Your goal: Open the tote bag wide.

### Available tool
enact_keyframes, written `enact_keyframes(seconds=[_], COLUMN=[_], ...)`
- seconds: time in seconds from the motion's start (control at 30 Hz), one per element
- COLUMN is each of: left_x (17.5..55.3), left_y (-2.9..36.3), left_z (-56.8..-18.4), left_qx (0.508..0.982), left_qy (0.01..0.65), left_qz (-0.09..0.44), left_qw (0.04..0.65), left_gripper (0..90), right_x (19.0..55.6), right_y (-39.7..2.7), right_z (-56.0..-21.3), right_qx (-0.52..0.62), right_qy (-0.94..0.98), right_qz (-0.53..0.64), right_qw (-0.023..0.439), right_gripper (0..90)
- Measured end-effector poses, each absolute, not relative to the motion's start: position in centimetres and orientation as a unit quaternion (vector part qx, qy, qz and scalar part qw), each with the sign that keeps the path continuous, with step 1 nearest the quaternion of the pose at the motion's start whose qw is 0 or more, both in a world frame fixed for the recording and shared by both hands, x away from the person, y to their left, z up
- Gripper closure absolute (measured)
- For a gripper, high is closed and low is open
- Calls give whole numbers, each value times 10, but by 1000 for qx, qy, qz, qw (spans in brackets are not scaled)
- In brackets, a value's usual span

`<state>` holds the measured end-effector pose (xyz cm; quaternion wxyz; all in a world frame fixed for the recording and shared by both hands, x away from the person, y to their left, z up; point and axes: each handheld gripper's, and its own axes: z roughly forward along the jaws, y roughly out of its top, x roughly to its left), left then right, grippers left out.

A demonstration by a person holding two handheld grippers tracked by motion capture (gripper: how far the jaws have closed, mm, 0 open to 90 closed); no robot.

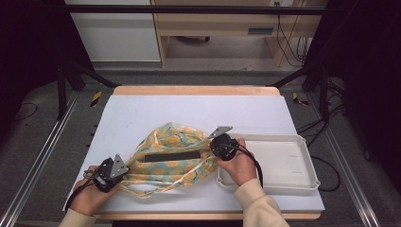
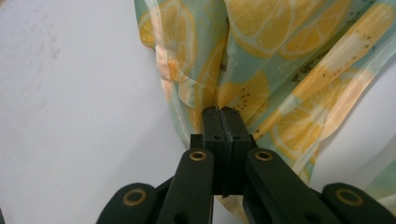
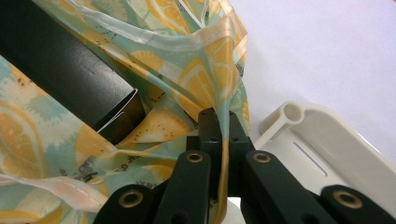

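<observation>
Thin lemon-print bag (image 1: 170,158), long black box (image 1: 172,156) seemingly inside

No legible text, brand, number or sign anywhere. Lemon-print bag (image 3: 196,79): small dark lettering along fabric near pale hem, seen in both gripper views, too small and creased to read. Black box (image 3: 65,65) inside bag: plain face, no label visible. White tray (image 1: 283,161): bare, no marking. Yellow-black striped tape pieces on floor (image 1: 96,98) beside worktop: hazard pattern, no words.
</observation>
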<state>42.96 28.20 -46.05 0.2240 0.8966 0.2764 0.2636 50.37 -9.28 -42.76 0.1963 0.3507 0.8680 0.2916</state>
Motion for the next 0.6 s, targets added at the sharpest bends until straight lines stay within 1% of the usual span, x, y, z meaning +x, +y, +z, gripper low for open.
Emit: enact_keyframes(seconds=[0.2, 0.27, 0.37, 0.47, 0.5, 0.6], left_x=[427, 425, 422, 418, 416, 412], left_y=[280, 280, 278, 276, 276, 277], left_z=[-461, -460, -457, -456, -456, -453], left_qx=[898, 898, 897, 898, 898, 892], left_qy=[276, 275, 277, 273, 272, 277], left_qz=[257, 252, 239, 234, 232, 237], left_qw=[229, 234, 250, 253, 255, 268], left_gripper=[900, 900, 888, 853, 835, 746], right_x=[499, 497, 493, 488, 486, 481], right_y=[-95, -96, -98, -101, -103, -106], right_z=[-429, -429, -425, -418, -416, -410], right_qx=[342, 337, 326, 329, 330, 328], right_qy=[869, 867, 864, 853, 852, 847], right_qz=[303, 316, 331, 350, 352, 363], right_qw=[187, 186, 194, 203, 205, 209], right_gripper=[900, 878, 776, 626, 567, 481])
